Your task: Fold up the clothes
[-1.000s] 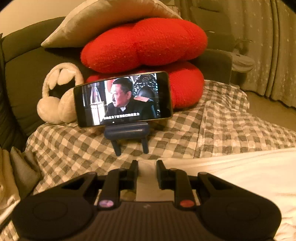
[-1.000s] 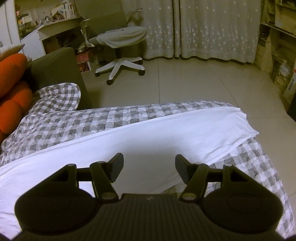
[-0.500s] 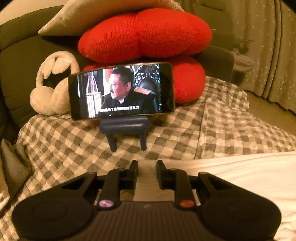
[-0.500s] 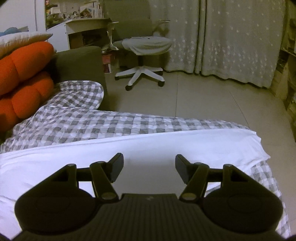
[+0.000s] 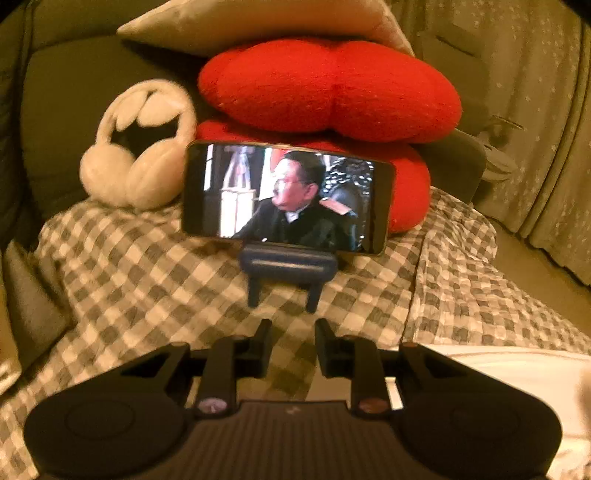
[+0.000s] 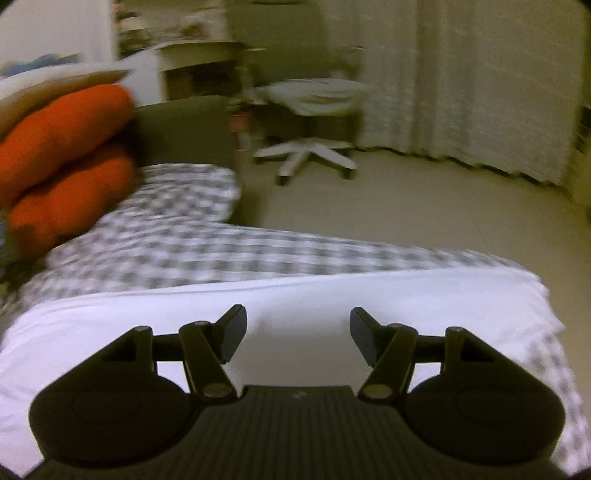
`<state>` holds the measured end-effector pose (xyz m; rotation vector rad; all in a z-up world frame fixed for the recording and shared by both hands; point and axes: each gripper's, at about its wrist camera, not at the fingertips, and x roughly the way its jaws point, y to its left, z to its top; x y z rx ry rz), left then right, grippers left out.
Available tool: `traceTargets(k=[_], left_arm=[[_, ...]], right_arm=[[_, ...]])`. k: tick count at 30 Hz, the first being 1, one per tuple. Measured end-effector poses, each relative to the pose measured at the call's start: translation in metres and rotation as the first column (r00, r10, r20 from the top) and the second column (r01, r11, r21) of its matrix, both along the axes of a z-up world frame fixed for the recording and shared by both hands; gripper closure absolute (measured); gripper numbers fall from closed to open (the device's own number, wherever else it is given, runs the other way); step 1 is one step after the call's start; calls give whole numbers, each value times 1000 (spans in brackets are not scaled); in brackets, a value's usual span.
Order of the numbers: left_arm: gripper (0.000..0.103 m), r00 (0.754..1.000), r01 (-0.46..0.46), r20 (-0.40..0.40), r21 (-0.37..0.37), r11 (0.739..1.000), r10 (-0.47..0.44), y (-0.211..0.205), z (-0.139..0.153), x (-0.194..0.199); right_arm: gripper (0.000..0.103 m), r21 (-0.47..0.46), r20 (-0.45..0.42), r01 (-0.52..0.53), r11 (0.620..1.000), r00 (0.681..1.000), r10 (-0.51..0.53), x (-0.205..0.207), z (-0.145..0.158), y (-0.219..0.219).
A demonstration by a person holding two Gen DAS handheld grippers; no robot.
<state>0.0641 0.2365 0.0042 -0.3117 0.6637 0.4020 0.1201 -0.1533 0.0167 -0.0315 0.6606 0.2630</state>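
My left claw hangs over the checked blanket, jaws a narrow gap apart with nothing between them, only blanket showing through the gap. The white garment lies to its right, its edge running under the claw's right side; I cannot tell whether it touches. Straight ahead a phone stands sideways on a dark stand, screen lit. Behind it red cushions stacked under a pale pillow; fluffy white earmuffs just left of the phone.

My right claw is spread wide and empty, poised above the white garment, which lies flat across the blanket, its far edge straight. Picture blurred. Beyond: bare floor, a white swivel chair, pale curtains.
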Motion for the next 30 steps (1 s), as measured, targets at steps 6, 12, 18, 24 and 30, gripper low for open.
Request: traceTargets(k=[6,12,18,24,30], left_arm=[[86,1000,19,19,-101,995,-18,8,5,-35],[90,992,110,-50,-86,990,-114,10,-13,-46],[90,988,149,-10,-266,952,-157,48,-35,-75],[89,944,329,58,-237,914,-324,37,-39,-84],[89,910,413,104,-189,891,-400,36,-50,-85]], right_arm=[[37,-22,35,-349,937,936,350,-13,6,71],[37,-105,7,-644,758,762,648,-19,8,159],[43,-141,-16,-821,553,560,828,-19,6,230],[53,-199,-112,-879,434,460,881,-10,-13,286],[53,-153,-161,-900,407,429,889,7,-25,304]])
